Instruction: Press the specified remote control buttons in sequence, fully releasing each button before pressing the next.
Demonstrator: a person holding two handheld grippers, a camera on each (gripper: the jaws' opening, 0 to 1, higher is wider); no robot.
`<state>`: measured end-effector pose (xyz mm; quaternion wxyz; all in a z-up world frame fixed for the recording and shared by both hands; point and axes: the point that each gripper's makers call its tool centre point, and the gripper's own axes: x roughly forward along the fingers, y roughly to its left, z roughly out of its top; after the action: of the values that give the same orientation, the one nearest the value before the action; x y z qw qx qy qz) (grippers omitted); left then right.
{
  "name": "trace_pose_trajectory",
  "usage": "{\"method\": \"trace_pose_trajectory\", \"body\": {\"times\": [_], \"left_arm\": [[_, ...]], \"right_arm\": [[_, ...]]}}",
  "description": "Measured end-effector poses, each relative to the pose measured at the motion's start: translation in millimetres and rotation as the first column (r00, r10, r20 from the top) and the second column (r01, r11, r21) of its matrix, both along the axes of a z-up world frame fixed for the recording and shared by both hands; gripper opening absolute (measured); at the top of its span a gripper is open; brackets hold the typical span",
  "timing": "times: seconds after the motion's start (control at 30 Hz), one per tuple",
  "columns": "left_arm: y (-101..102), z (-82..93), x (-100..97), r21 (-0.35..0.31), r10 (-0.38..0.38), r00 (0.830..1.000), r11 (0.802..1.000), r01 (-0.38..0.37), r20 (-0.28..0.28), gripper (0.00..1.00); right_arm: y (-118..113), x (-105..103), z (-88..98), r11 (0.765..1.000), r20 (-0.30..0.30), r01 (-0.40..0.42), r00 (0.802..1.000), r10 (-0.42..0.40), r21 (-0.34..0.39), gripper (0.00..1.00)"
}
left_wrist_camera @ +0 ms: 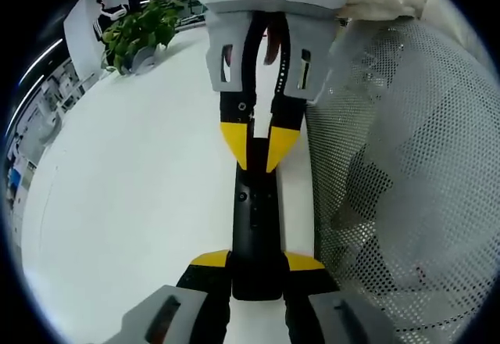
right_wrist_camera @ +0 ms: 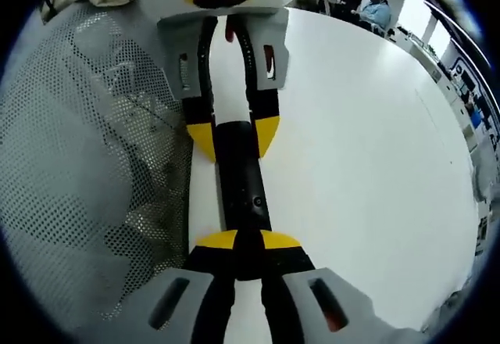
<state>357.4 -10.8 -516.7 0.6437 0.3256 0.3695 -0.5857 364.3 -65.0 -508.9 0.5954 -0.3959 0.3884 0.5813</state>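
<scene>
A long black remote control (left_wrist_camera: 254,211) lies lengthwise along the edge of a white table (left_wrist_camera: 141,203). My left gripper (left_wrist_camera: 258,262) is shut on one end of it, with a yellow-tipped finger on each side. From the opposite end comes my right gripper (left_wrist_camera: 258,152), jaws shut, its yellow tips down on the remote's top face near a small round button. In the right gripper view the right gripper (right_wrist_camera: 246,241) sits over the remote (right_wrist_camera: 242,176), and the left gripper (right_wrist_camera: 233,137) clamps the far end.
A white mesh chair back (left_wrist_camera: 398,180) stands right against the table edge beside the remote, also seen as mesh (right_wrist_camera: 86,164). A potted green plant (left_wrist_camera: 137,35) is at the far table end. Seated people (right_wrist_camera: 367,0) are in the background. Open white tabletop (right_wrist_camera: 367,148) spreads away from the remote.
</scene>
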Motion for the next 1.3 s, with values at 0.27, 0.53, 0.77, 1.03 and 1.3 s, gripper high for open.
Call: {"method": "trace_pose_trajectory", "body": {"times": [0.27,0.53,0.77,1.03,1.3], "left_arm": [[-0.8,-0.1,0.0,0.003,-0.002,1.000,1.000,0.002,0.001,0.25],[-1.0,0.1,0.1,0.004,-0.002,1.000,1.000,0.002,0.001,0.25],[-1.0,0.2,0.1,0.003,0.000,1.000,1.000,0.000,0.001,0.25],[-1.0,0.1,-0.1,0.002,0.002,1.000,1.000,-0.002,0.001,0.25],[-1.1,-0.1,-0.9,0.003,-0.001,1.000,1.000,0.001,0.001,0.25]], "right_arm": [[-2.0,-0.1,-0.6,0.999,0.002,0.037,0.999,-0.037,-0.040,0.07],[-2.9,2.0,1.8,0.987,0.009,0.127,0.992,-0.128,0.100,0.07],[-1.0,2.2,2.4,0.979,-0.021,0.161,0.987,-0.159,0.128,0.06],[2.6,1.2,2.0,0.986,0.007,0.110,0.994,-0.112,0.125,0.04],[4.5,-0.8,0.6,0.997,0.048,0.044,0.998,-0.047,0.070,0.04]]}}
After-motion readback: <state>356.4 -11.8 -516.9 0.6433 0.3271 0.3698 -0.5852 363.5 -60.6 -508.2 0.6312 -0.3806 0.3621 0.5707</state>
